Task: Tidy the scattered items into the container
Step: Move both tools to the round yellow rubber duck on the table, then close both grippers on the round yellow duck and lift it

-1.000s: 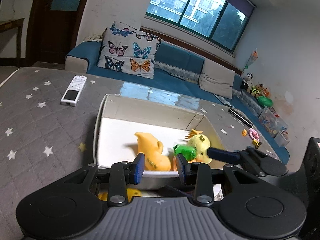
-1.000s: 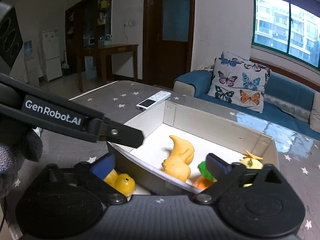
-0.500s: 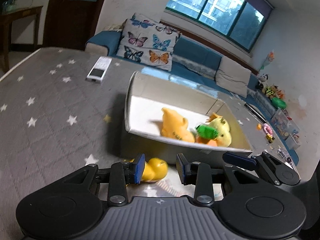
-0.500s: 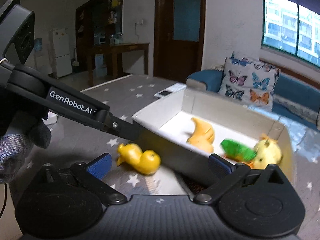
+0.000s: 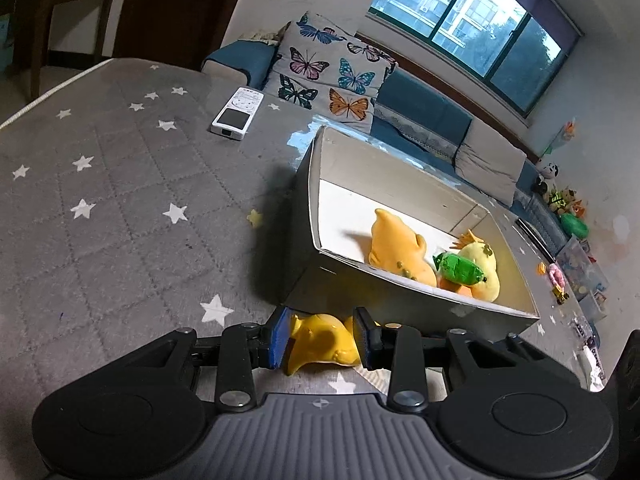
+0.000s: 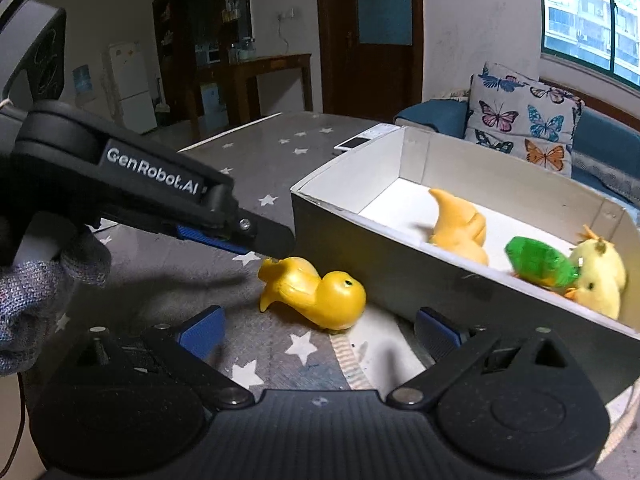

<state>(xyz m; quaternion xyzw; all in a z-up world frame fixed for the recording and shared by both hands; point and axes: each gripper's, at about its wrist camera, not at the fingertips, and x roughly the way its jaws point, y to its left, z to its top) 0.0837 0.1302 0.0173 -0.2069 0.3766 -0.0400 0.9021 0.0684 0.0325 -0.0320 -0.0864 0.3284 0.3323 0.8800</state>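
Note:
A yellow rubber duck lies on its side on the grey star-patterned table, just in front of the white cardboard box. My left gripper is open and straddles the duck, its blue pads a little apart from it. In the right wrist view one of its fingers hangs over the duck's tail. My right gripper is open wide, just short of the duck. Inside the box lie an orange toy, a green toy and a yellow plush chick.
A white remote lies on the table beyond the box's far left corner. A butterfly pillow rests on the blue sofa behind. Small toys sit at the table's far right. A gloved hand holds the left gripper.
Both grippers came down from over the box's near wall to table level in front of it. The duck, once under the left gripper, now sits between its fingers.

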